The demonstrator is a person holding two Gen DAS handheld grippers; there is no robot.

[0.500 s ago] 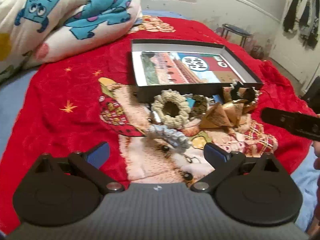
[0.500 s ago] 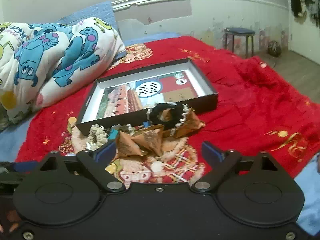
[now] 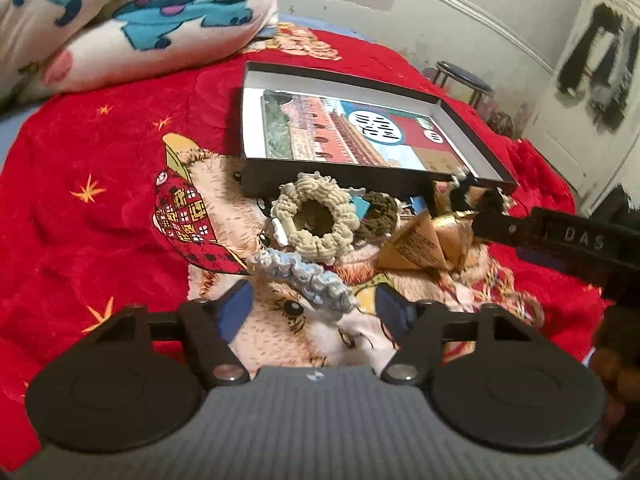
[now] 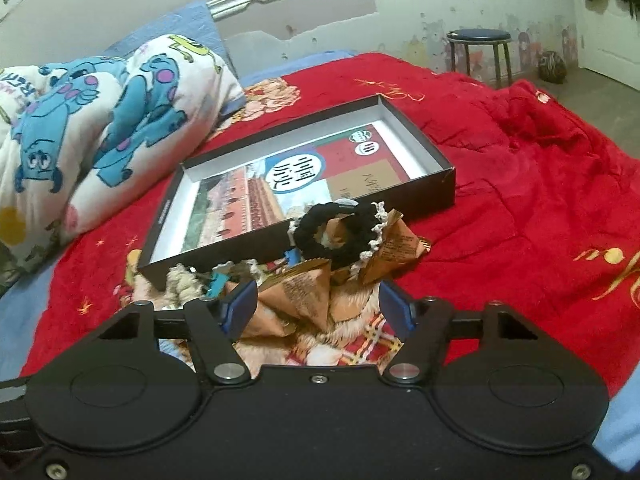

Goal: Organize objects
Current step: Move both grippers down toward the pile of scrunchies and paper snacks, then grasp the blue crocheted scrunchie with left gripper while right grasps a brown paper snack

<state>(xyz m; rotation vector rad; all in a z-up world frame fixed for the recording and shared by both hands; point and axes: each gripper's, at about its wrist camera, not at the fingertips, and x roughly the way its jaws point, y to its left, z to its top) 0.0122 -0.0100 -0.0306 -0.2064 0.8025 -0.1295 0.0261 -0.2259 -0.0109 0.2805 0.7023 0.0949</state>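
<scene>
A shallow black box [image 3: 472,128] [image 4: 420,148] with a printed picture inside lies on the red bedspread. In front of it sits a pile: a beige crocheted scrunchie [image 3: 316,216], a light blue scrunchie [image 3: 304,276], a black scrunchie with white trim [image 4: 340,236], and brown triangular packets [image 3: 416,248] [image 4: 308,292]. My left gripper [image 3: 314,306] is open, just short of the blue scrunchie. My right gripper [image 4: 318,306] is open, hovering over the brown packets. The right gripper's finger [image 3: 520,232] also shows at the right of the left wrist view.
A rolled cartoon-print quilt [image 3: 120,20] [image 4: 100,120] lies at the back left of the bed. A stool [image 4: 478,50] and a ball of yarn [image 4: 552,66] stand on the floor beyond the bed. The bedspread's right side drops off toward the floor.
Both grippers have moved forward toward the pile; the blue scrunchie and the brown packets now sit closer to the fingertips. Both stay open.
</scene>
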